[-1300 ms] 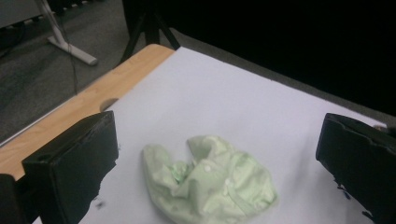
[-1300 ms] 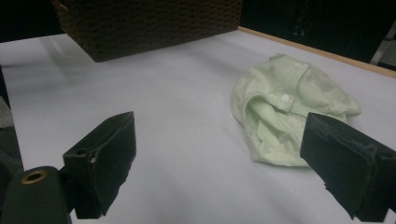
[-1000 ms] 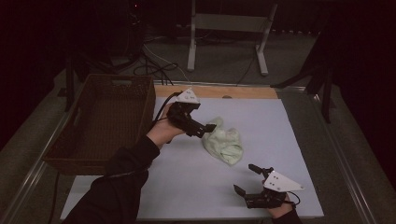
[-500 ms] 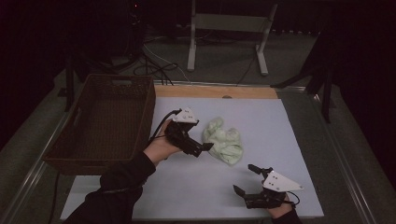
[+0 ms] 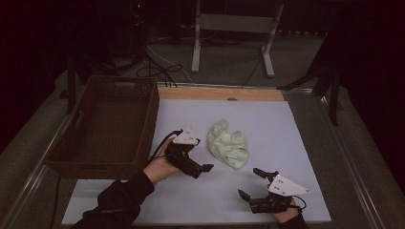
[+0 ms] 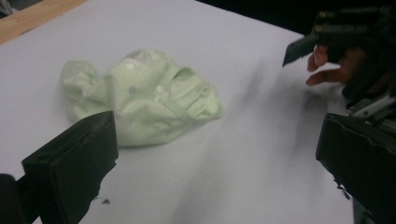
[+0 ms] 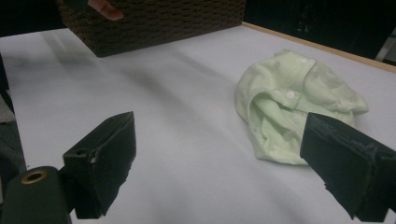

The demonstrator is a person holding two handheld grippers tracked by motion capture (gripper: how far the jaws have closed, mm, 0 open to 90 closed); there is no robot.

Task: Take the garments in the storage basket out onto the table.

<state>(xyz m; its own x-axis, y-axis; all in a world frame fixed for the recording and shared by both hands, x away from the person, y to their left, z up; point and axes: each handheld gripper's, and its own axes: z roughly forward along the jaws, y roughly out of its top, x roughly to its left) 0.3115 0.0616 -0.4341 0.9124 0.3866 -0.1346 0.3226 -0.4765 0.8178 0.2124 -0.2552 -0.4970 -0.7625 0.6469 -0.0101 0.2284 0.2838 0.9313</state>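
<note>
A crumpled pale green cloth (image 5: 227, 145) with white snaps lies on the white tabletop (image 5: 267, 119). My left gripper (image 5: 200, 162) hovers just left of the cloth, open and holding nothing. In the left gripper view the cloth (image 6: 144, 98) lies ahead between the wide-spread jaws of the gripper (image 6: 215, 172), not touched. My right gripper (image 5: 248, 182) rests near the front edge, open and empty, a little short of the cloth. In the right gripper view the cloth (image 7: 294, 102) sits beyond that gripper (image 7: 224, 168), partly behind its right jaw.
A dark brown wicker basket (image 5: 110, 124) stands along the table's left side, also seen as the basket (image 7: 159, 21) in the right gripper view. A wooden strip (image 5: 219, 93) runs along the table's far edge. Stand legs and cables lie on the floor behind.
My left gripper has drawn back from the cloth's upper left corner toward the near edge of the table. The cloth stays on the table. The right gripper has not moved.
</note>
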